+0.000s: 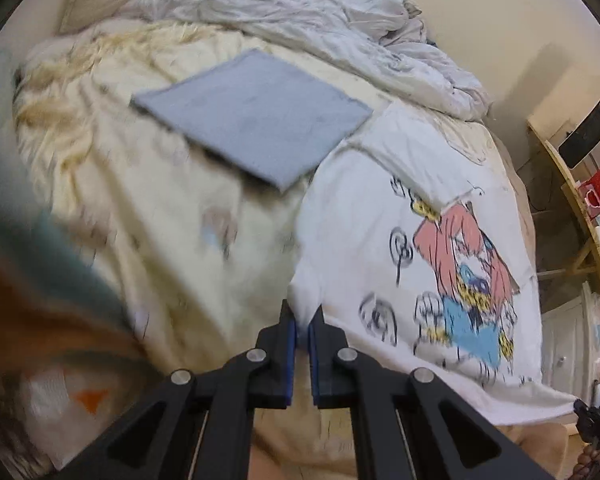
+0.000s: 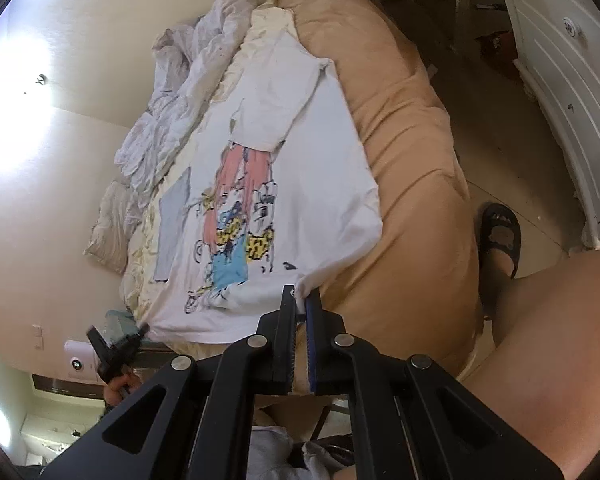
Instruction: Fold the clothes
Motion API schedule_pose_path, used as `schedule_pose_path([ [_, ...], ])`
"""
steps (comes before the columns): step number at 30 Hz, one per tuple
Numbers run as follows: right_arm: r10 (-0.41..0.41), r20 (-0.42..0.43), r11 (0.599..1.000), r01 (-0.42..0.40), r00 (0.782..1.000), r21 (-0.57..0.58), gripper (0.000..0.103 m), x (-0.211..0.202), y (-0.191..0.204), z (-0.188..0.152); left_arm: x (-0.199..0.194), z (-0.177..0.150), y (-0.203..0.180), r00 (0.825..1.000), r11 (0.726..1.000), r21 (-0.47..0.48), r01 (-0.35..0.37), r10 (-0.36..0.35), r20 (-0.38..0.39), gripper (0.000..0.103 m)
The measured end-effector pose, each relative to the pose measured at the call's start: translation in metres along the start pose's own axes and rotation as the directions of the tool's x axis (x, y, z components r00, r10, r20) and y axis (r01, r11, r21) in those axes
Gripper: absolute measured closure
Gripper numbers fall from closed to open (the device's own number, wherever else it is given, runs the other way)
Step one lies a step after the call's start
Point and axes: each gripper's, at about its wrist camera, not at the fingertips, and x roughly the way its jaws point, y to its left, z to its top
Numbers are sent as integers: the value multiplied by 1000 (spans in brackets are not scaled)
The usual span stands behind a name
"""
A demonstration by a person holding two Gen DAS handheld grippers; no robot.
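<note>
Left gripper (image 1: 303,314) is clenched on the hem corner of the white tee (image 1: 380,216), low centre of the left wrist view, fabric pinched between the blue pads. The tee spreads from there across the right half of the frame, its cartoon print (image 1: 460,276) face up, one sleeve folded in over the chest. A folded grey cloth (image 1: 252,114) lies flat on the cream bedding (image 1: 160,184) at upper centre, just beside the tee's shoulder. Rumpled white sheets (image 1: 340,20) pile up along the top.

Over to the right wrist view: right gripper (image 2: 301,300) is clamped on the other hem corner, a tuft of white cloth showing between the jaws. The tee runs up the middle of the frame, its edge over the tan cover (image 2: 412,184). A sandalled foot (image 2: 500,236) stands on the floor at right.
</note>
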Motion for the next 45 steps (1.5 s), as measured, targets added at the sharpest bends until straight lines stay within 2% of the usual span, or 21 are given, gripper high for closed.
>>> schedule_pose_path([
  [2,-1,-6,1000,1,1000,3,99,4,-2,2,26,15,-1,997,999,4,-36,36,-66,95],
  [4,-4,-10,1000,4,1000,1,99,10,-2,3,48,22,6,991,1000,-31,-2,-2,-135,89],
  [5,-2,-12,1000,2,1000,4,99,13,-2,3,56,25,15,984,996,-78,40,-53,-168,82],
  [7,-4,-10,1000,4,1000,4,99,15,-3,4,50,28,29,978,982,-161,97,-124,-169,73],
  [9,-8,-9,1000,8,1000,7,99,17,-5,5,28,33,35,991,989,-129,76,-89,-98,53],
  [11,-11,-16,1000,11,1000,13,99,20,-8,5,13,36,38,998,996,-76,39,-43,-49,39],
  [13,-12,-27,1000,13,1000,16,99,25,-11,5,20,33,37,996,998,-50,35,-39,-84,36],
  [19,-12,-38,1000,13,999,20,99,32,-12,5,62,19,30,978,993,84,-88,102,-181,36],
  [20,-14,-37,1000,15,999,16,99,32,-11,5,67,16,32,972,991,90,-96,113,-204,36],
  [22,-6,-33,1000,7,999,19,99,31,-11,5,75,9,40,959,996,55,-66,78,-272,36],
  [23,-2,-31,1000,3,1000,20,99,31,-11,4,72,6,40,961,999,40,-23,33,-274,37],
  [24,2,-29,1000,-1,1000,21,99,30,-11,4,68,2,40,962,999,32,13,-4,-273,63],
  [25,13,-27,1000,-12,1000,15,99,30,-9,3,62,0,35,967,997,71,9,10,-256,85],
  [26,28,-25,1000,-28,999,4,99,29,-5,3,58,-1,31,967,994,110,-6,34,-252,101],
  [27,44,-23,999,-44,999,-6,99,29,-2,3,53,-1,27,969,993,116,-14,42,-242,101],
  [30,91,-5,995,-91,996,-38,99,22,13,7,20,13,16,987,993,116,18,1,-160,101],
  [32,128,25,990,-126,991,-66,99,12,25,16,1,29,10,991,994,75,78,-69,-118,101],
  [35,185,72,980,-178,980,-93,99,-1,44,39,-19,64,-6,983,984,10,180,-180,-45,101],
  [39,234,136,969,-218,963,-120,99,-9,62,76,-21,118,-33,966,965,-35,258,-257,30,101],
  [42,258,180,964,-240,949,-117,99,-8,70,106,-8,158,-52,956,954,-69,293,-289,58,101],
  [45,278,223,960,-259,934,-110,99,-5,76,137,9,195,-69,953,951,-76,300,-295,71,101],
])
